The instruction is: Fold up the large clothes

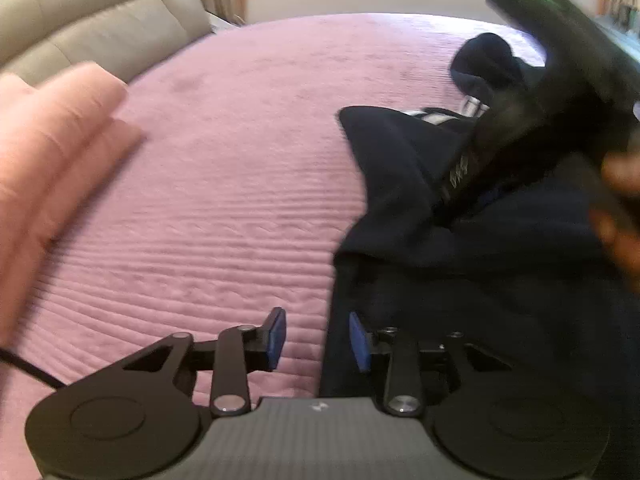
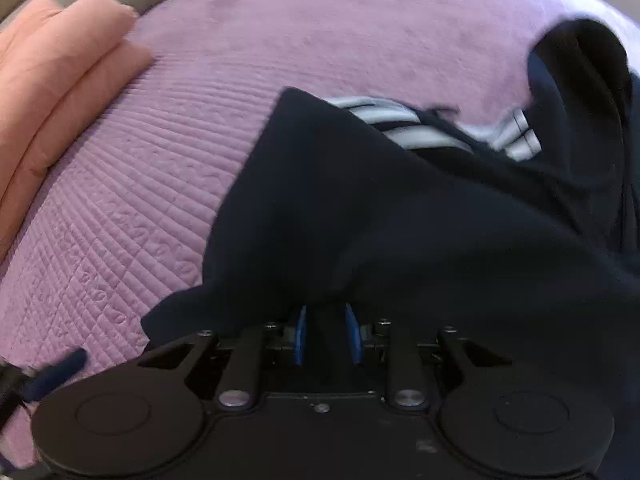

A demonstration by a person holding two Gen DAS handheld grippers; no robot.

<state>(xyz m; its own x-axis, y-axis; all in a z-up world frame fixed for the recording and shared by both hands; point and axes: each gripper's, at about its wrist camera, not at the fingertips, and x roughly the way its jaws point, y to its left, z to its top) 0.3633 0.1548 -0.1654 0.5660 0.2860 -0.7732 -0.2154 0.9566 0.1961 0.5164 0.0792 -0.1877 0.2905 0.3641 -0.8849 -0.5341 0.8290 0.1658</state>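
Where the bed fills both views under a pink quilted cover, only the left wrist view takes in the grey headboard at upper left. One dark navy garment is seen lying at right, its edge running down the middle; open cover is left to its left. One folded pink cloth is stacked at upper left. The left hand-held gripper is parted and empty beside the garment's edge. Navy cloth lies between the parted pads of the right hand-held gripper.
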